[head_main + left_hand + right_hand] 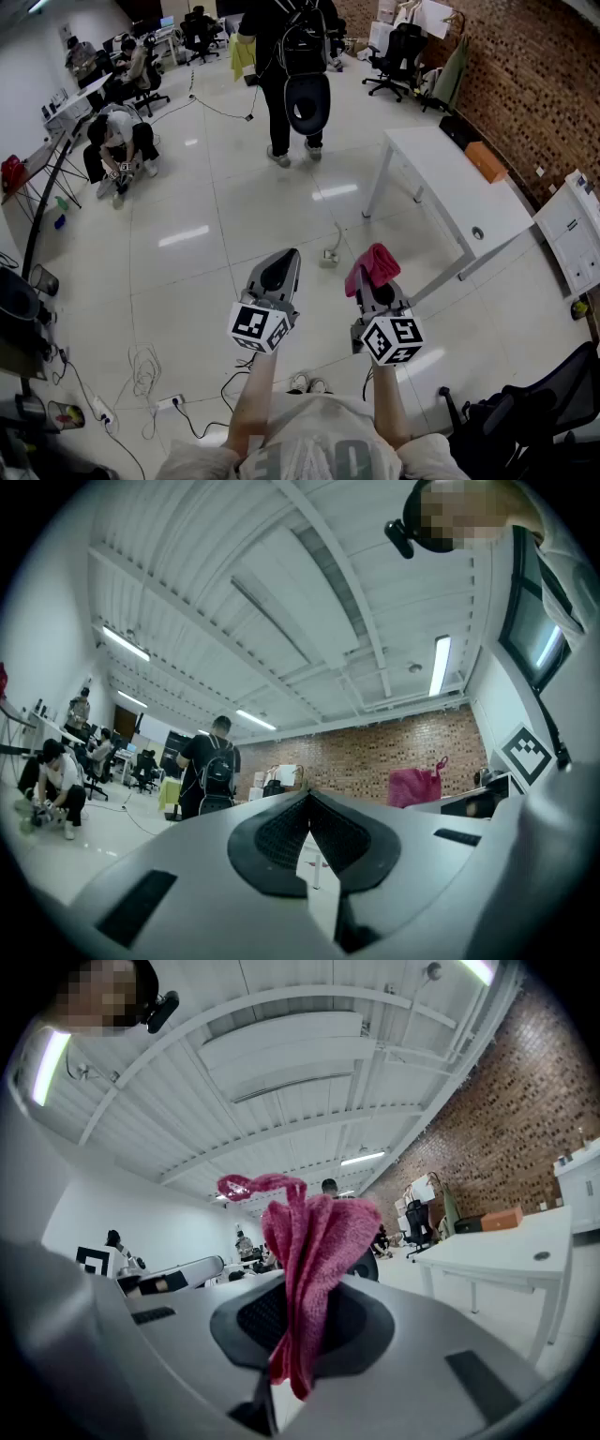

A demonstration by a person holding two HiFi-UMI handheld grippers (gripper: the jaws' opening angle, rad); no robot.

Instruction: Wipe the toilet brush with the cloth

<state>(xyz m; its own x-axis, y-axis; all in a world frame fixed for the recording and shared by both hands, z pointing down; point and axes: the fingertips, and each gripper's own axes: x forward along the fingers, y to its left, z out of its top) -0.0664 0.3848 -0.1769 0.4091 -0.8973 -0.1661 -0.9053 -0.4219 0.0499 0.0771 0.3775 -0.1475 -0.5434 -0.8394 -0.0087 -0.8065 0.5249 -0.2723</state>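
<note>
I hold both claws out level over the glossy white floor [234,234]. My left claw [283,261] [307,803] is closed, its dark pads pressed together with nothing between them. My right claw [375,286] [291,1302] is clamped on the pink cloth [373,264] [314,1241]. The cloth stands up bunched above the pads, and a short tail of it hangs below them.

Each claw carries a marker cube, the left [258,326] and the right [392,339], printed with black-and-white square patterns and no words. Large letters run across the front of my shirt [309,455], but from this angle I cannot read them.

Ahead and to the right is a white surface [450,187] by the brick wall [525,84], with an orange box [486,161] on it. A person with a black backpack [291,56] stands well ahead of me. Another person [117,141] crouches at the left. Cables and a power strip [169,403] lie on the floor near my feet.
</note>
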